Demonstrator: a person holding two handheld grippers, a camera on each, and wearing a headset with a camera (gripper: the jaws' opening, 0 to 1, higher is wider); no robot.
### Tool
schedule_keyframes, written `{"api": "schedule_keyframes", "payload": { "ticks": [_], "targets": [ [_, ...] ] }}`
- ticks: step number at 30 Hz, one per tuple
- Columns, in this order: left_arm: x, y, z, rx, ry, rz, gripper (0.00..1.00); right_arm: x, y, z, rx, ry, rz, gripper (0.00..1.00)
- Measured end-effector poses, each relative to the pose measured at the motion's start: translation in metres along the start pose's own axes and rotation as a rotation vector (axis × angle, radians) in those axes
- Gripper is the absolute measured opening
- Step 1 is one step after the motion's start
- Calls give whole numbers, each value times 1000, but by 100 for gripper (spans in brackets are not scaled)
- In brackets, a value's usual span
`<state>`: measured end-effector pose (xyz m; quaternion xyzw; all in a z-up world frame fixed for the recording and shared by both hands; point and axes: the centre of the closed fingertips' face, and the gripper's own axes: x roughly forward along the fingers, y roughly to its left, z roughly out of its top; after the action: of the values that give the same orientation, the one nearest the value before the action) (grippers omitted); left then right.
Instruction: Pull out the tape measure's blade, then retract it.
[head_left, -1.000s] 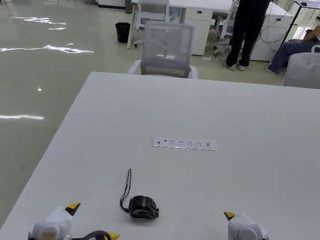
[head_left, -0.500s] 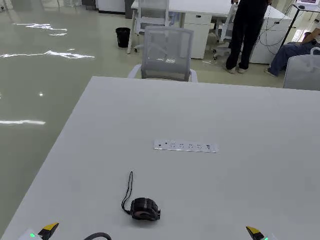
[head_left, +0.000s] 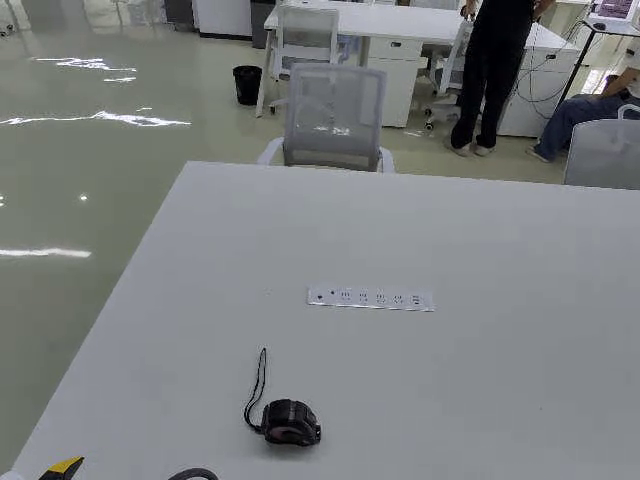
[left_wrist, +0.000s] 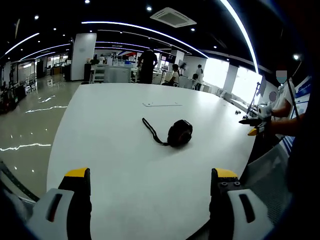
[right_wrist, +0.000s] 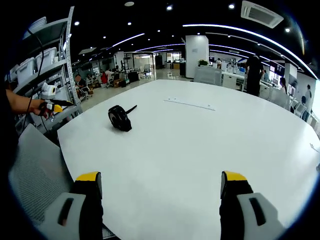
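Lying close to the worktop's (head_left: 480, 250) near edge, the tape measure (head_left: 290, 422) sits around 6 o'clock in the head view. Its wrist strap (head_left: 257, 385) trails toward 11 o'clock, and a socket strip (head_left: 370, 298) lies beyond at 12. It looks compact, rigid and dense, and likely to skid on the smooth top. I'd clamp the case across its flat sides with one claw and pinch the blade's end hook, too small to make out, with the other. The gripper views give the jaws plainly: left claw (left_wrist: 147, 175) and right claw (right_wrist: 161, 177) are both spread wide, empty, well apart from the case.
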<state>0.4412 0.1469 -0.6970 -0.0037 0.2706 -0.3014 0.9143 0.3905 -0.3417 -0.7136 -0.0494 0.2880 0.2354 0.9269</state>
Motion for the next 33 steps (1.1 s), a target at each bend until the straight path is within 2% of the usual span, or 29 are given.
{"api": "schedule_keyframes", "payload": {
  "ticks": [3,6,10,15,23,33],
  "targets": [
    [0,-1,2,-2,-8,0,99,-6,-7,-6,-11,11,-15,100],
    [0,-2,3,-3,-5,-3,99,-12,-12,-4,-6,8,-29,100],
    [1,-4,5,-2,-11,-7,99,-12,-14,-1,-4,1,-34,100],
    [0,-4,5,-4,-12,-6,99,-10,-11,3,-1,-8,-31,100],
    [-2,-5,5,-5,-11,-3,99,-7,-9,2,-2,-3,-27,100],
    [1,-6,10,-3,-17,-7,99,-9,-12,-2,9,-4,-35,100]
  ]
}}
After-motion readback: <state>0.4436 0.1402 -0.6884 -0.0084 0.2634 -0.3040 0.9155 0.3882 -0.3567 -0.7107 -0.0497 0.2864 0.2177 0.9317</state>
